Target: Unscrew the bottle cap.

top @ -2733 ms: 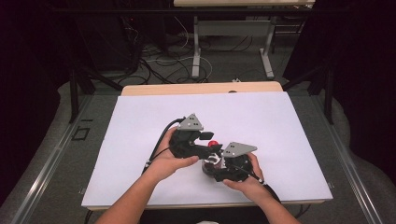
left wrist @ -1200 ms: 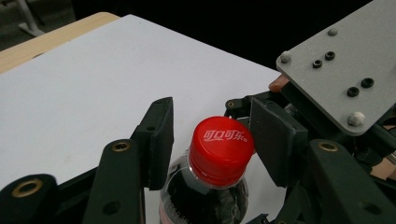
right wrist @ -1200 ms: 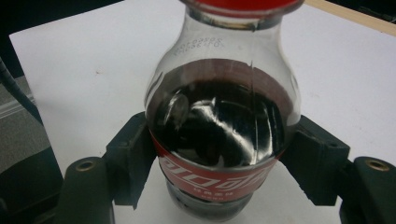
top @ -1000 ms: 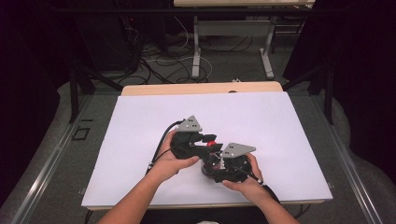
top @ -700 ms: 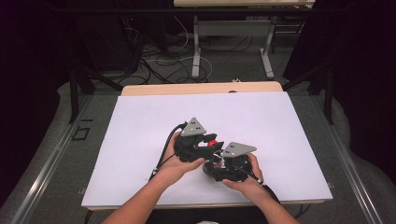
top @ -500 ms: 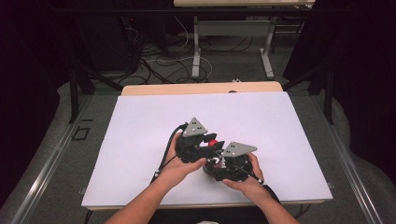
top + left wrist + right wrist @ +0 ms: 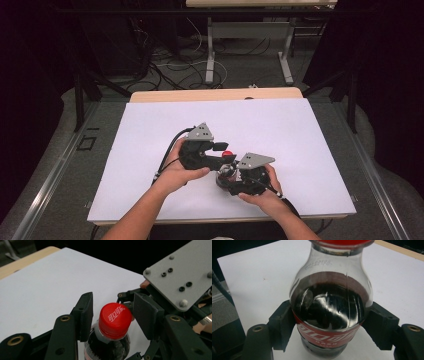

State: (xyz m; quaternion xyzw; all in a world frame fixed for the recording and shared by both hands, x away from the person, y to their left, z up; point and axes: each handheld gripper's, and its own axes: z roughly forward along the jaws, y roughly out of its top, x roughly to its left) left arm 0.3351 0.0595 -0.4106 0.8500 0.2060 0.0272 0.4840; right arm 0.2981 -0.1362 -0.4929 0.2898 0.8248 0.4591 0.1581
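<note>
White rectangular tabletop (image 7: 150, 150), bearing all the work toward its near edge. On that tabletop, near the middle of the near half, a clear plastic bottle of dark cola with a red label band (image 7: 329, 312), upright. Clamped around the bottle's body at the label, the right gripper (image 7: 332, 327), jaws pressed against both sides. Around the bottle's round red screw cap (image 7: 115, 320), the left gripper (image 7: 112, 315), jaws just been opening, pads apart from the cap with gaps either side.

A white-topped table (image 7: 150, 130) with a wooden far edge carries a cola bottle (image 7: 227, 170).
</note>
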